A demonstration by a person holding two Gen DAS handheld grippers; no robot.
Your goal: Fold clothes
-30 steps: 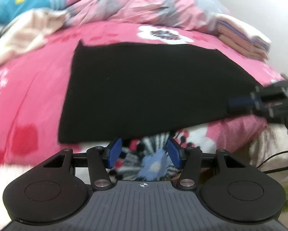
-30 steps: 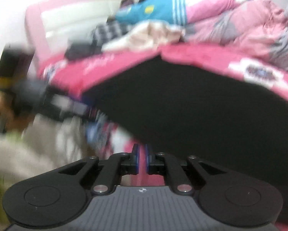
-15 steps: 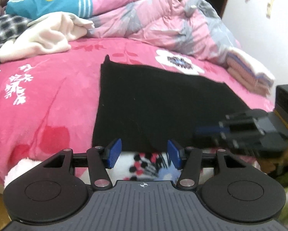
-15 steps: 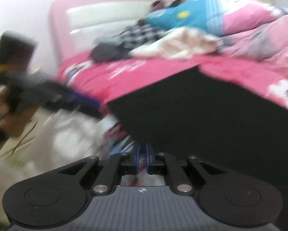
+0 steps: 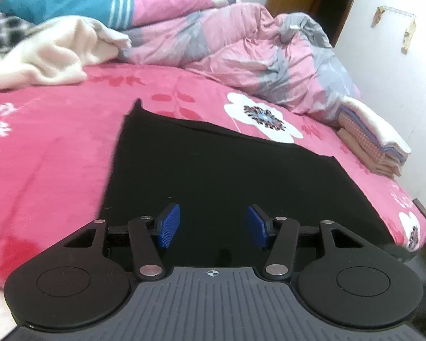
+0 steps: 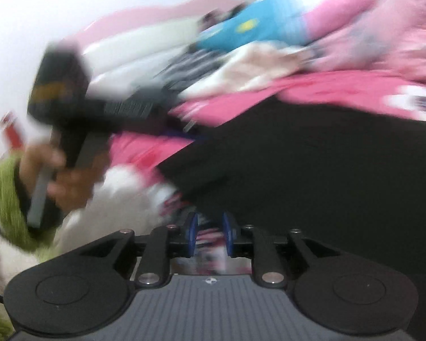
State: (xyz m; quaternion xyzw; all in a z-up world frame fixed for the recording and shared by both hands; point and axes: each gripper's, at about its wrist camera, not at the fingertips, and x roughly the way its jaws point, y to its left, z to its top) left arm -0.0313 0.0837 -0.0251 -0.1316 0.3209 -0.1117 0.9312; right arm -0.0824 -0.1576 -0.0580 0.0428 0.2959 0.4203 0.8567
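Hovering over black cloth (image 5: 221,176): left tool (image 5: 213,226) spread, nothing held.

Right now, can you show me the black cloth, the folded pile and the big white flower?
black cloth (image 5: 227,170), left wrist view, its middle.
folded pile (image 5: 375,147), left wrist view, its side.
white flower (image 5: 262,118), left wrist view, dark centre.

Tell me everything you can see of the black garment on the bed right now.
The black garment lies spread flat on the pink floral bedspread, a plain dark, matte cloth already squared into a rough rectangle, with one small pointed corner at its far left. The left gripper hovers open over its near edge; whether it touches the cloth is unclear.
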